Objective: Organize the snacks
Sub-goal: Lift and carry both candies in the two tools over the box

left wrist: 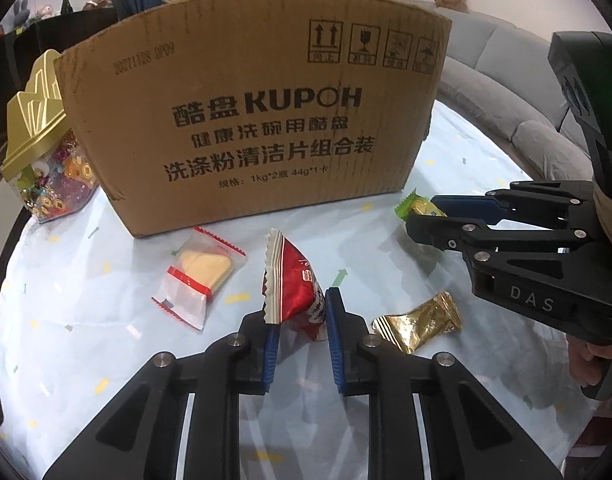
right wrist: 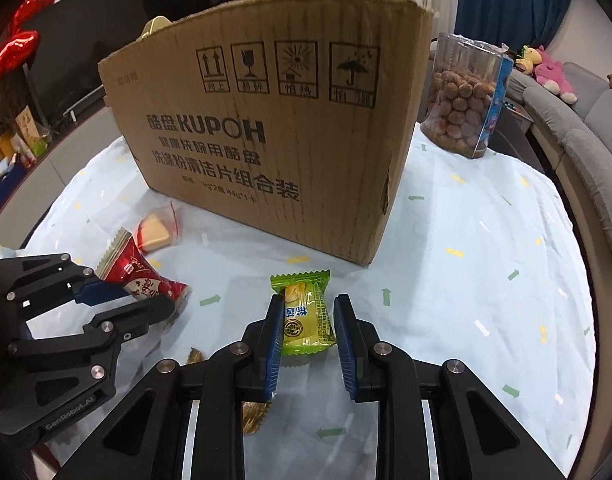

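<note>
We see the left gripper (left wrist: 302, 312) at lower centre of the left wrist view, its blue pads closed on a red snack packet (left wrist: 292, 288) that stands tilted between them, serrated end pointing up. In the right wrist view the right gripper (right wrist: 308, 320) sits at lower centre, clamped on a green snack packet (right wrist: 306, 312) — the pads press both long edges, the packet's top edge pointing toward the cardboard box (right wrist: 266, 132).

The box fills the upper middle of both views, standing upright on a pale blue tablecloth (right wrist: 486, 280). Loose on the cloth in the left wrist view: a clear packet with a yellow biscuit (left wrist: 202, 272) left of centre, just in front of the box, and a gold foil packet (left wrist: 420, 320) to the right of the left gripper's pads.

A gold-lidded jar (left wrist: 46, 152) sits at the left edge of the left wrist view, touching or just beside the box — we cannot tell which. A clear tub of brown nuts (right wrist: 462, 96) stands at upper right of the right wrist view.
</note>
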